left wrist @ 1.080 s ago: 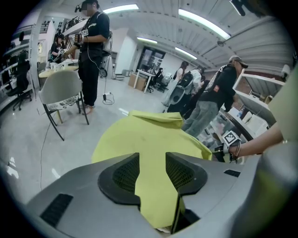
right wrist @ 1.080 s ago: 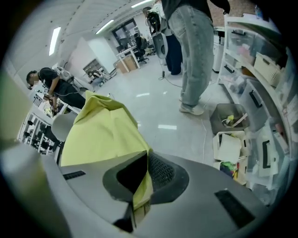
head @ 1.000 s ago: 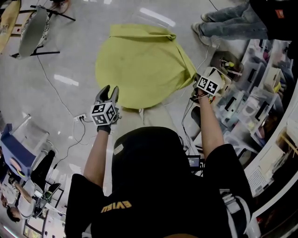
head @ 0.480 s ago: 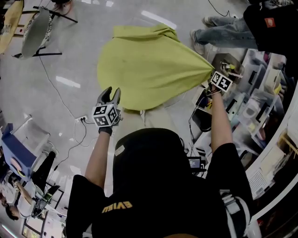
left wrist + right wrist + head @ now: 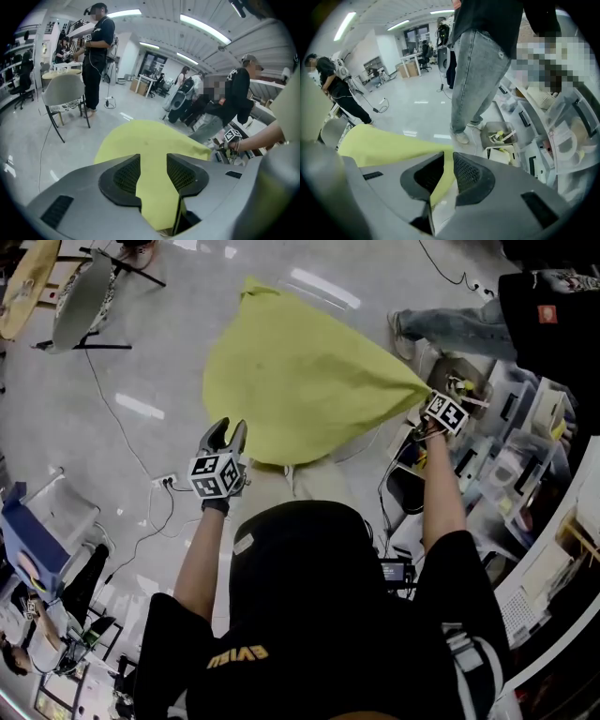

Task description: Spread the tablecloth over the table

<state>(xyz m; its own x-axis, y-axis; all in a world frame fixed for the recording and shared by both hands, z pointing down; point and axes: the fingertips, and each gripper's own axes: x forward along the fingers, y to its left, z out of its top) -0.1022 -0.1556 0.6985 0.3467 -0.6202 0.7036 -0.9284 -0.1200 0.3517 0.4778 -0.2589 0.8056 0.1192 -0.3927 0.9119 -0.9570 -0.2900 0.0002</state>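
The yellow-green tablecloth [image 5: 309,381] lies draped ahead of the person. Its right corner is drawn to a point between the jaws of the right hand-held gripper [image 5: 428,399], which have just been opening and no longer clench it. The left hand-held gripper [image 5: 223,434] hovers released at the near edge. A second ago that corner sat further in, and the far edge was folded.

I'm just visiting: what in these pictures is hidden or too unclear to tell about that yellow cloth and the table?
- The table: in the head view the tablecloth covers it fully, so its top and legs are hidden.
- The tablecloth's far hem: in the left gripper view it drops behind the cloth's own hump.
- The open bin contents: right gripper view, too small to name.
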